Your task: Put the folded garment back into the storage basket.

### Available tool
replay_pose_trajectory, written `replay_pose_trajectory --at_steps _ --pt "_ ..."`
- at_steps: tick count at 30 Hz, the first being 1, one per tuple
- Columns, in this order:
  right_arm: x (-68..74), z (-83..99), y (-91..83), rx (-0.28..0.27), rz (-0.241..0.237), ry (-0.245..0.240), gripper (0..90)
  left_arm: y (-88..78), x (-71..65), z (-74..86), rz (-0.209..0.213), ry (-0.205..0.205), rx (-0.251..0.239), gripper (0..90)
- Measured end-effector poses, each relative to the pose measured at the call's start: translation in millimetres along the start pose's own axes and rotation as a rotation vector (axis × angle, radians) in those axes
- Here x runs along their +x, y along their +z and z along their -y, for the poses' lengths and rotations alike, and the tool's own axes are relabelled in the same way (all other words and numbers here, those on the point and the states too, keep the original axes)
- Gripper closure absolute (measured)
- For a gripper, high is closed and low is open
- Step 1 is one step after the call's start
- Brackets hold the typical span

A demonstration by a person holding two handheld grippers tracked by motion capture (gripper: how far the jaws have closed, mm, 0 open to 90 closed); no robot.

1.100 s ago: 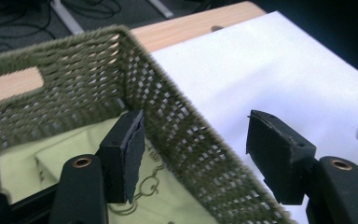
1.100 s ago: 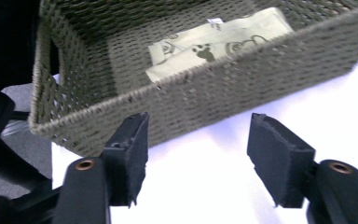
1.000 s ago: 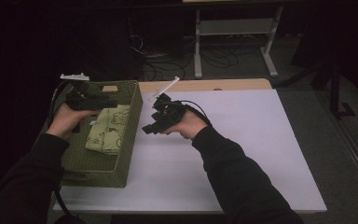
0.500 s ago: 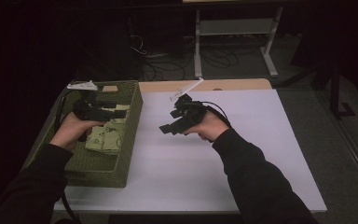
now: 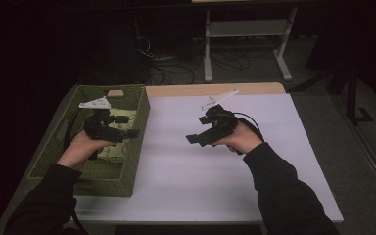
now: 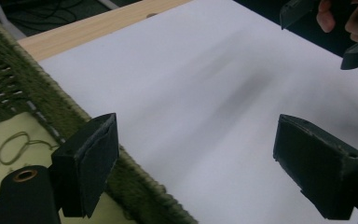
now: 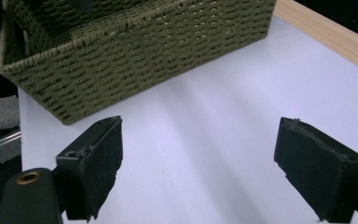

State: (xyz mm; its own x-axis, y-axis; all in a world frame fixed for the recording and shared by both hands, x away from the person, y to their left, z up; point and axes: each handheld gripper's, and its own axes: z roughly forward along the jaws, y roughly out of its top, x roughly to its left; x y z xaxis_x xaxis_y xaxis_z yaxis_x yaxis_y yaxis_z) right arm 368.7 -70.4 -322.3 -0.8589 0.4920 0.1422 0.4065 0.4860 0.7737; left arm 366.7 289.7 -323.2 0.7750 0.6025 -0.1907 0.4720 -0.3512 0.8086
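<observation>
From above, the left claw (image 5: pixel 133 132) is hovering over the basket (image 5: pixel 136 161) holding pale cloth (image 5: pixel 111 152), the right claw (image 5: pixel 194 139) over the desk (image 5: pixel 186 191); in both gripper views, jaws having just been opening, empty, apparently release finished, withdrawal next.

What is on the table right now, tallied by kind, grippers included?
Green woven basket: 1
Pale printed cloth in the basket: 1
Hand-held grippers: 2, left gripper and right gripper, both open and empty
Total: 4
</observation>
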Motion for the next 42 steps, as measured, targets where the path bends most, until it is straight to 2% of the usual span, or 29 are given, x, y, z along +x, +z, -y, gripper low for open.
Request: replay_pose_trajectory --at_steps 5,15,20,24,35,42 --pt "-3.5 13.8 -10.6 -0.01 0.036 0.013 13.2 4.7 -10.7 6.0 0.007 0.022 0.01 10.0" --pt "-3.3 41.5 -29.3 -0.019 0.071 0.022 5.4 8.2 -27.6 18.1 0.031 0.046 0.025 2.1" --pt "-3.2 56.2 -38.1 -0.027 0.081 0.034 4.1 6.9 -31.4 24.2 0.043 0.045 0.017 1.8" --pt "-1.5 68.1 -42.6 -0.014 0.078 0.019 2.0 6.5 -34.2 27.4 0.048 0.054 0.024 1.1" --pt "-4.0 96.9 -67.4 -0.03 0.112 0.045 0.8 3.9 -39.1 29.7 0.069 0.071 0.019 0.8" --pt "-6.4 113.0 -76.0 -0.035 0.14 0.061 0.8 1.1 -41.0 30.3 0.077 0.077 0.015 0.8"
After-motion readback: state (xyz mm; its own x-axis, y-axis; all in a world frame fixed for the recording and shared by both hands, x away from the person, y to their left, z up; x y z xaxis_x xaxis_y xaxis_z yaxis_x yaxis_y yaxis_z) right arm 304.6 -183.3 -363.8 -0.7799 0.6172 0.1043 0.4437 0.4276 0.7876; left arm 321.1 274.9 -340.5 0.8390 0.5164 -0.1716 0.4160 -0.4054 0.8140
